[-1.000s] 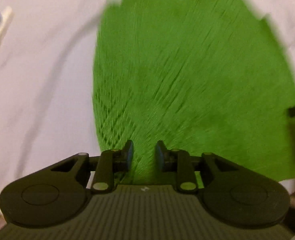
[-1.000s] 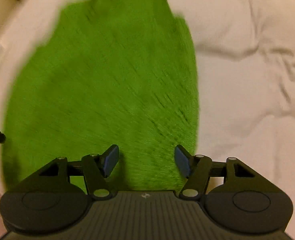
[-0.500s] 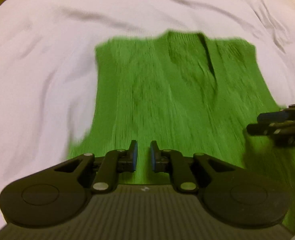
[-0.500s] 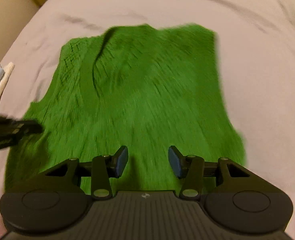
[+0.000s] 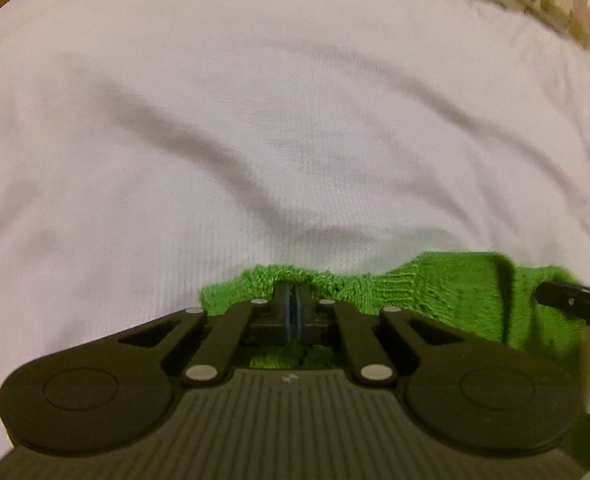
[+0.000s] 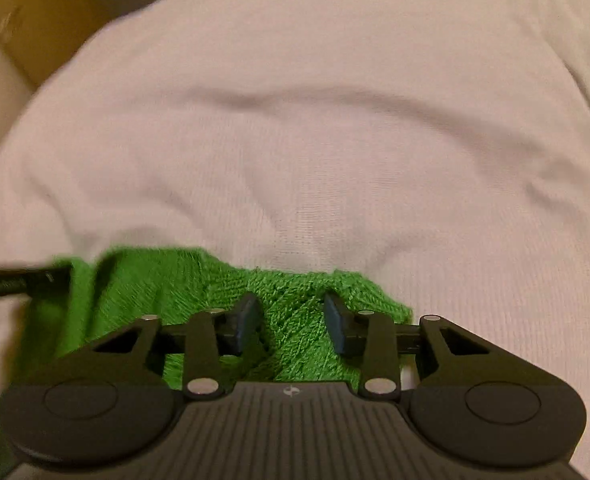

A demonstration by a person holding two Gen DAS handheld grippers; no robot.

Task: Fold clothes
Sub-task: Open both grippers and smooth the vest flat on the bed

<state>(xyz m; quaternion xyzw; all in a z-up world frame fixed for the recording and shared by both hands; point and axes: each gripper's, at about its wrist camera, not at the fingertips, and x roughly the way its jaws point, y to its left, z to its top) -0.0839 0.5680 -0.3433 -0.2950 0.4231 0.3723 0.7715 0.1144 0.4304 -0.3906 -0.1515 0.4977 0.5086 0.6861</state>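
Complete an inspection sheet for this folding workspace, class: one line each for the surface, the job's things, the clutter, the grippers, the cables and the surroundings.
Surface: white sheet, soft, with shallow creases.
Job's things: green knitted garment lying on the sheet; only its far edge shows in either view.
Clutter: nothing seen.
Grippers: left gripper shut on the garment's edge, knit bunched around its tip; right gripper open, fingers apart over the knit.
Cables: nothing seen.
Surroundings: tan, box-like shape past the sheet in the right wrist view; blurred pale items at the far corner in the left wrist view.
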